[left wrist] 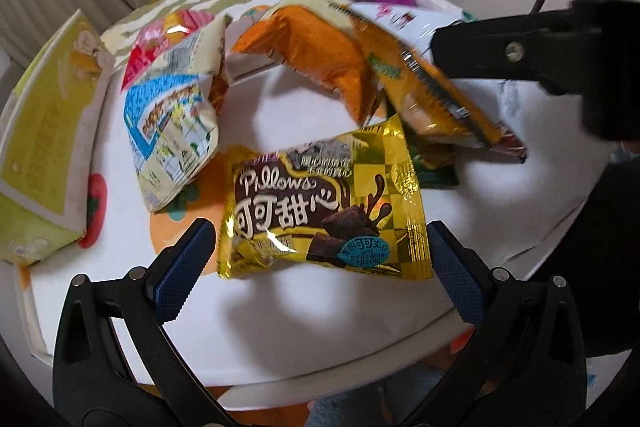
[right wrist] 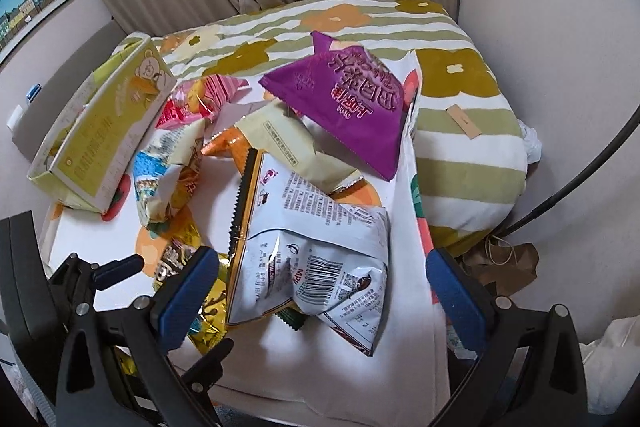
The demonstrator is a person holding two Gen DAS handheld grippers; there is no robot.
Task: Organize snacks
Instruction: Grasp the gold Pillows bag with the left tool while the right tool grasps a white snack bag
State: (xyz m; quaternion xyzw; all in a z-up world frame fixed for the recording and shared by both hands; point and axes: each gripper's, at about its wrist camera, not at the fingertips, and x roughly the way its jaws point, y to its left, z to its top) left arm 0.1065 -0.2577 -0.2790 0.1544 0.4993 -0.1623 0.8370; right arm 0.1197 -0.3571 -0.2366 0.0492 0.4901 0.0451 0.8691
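Note:
A gold "Pillows" cocoa packet [left wrist: 324, 211] lies flat on the white cloth, and my left gripper [left wrist: 320, 231] stands open with a blue pad on either side of it. My right gripper [right wrist: 322, 255] is open too, straddling a white packet with a barcode [right wrist: 316, 247] that rests on the pile. Beyond lie a purple packet [right wrist: 348, 103], an orange foil packet [left wrist: 316, 55], a cream packet [right wrist: 288, 143], a blue-and-white packet [left wrist: 172, 131] and a pink packet [right wrist: 208, 95]. In the left wrist view one black finger of the right gripper [left wrist: 500, 51] reaches in from the upper right.
An open yellow-green carton [right wrist: 100, 139] with a bear print stands at the table's left edge. A striped, flowered quilt [right wrist: 460, 107] lies behind the snacks, with curtains beyond. A crumpled brown paper bag [right wrist: 500, 259] sits low on the right, and a dark cable [right wrist: 580, 179] crosses there.

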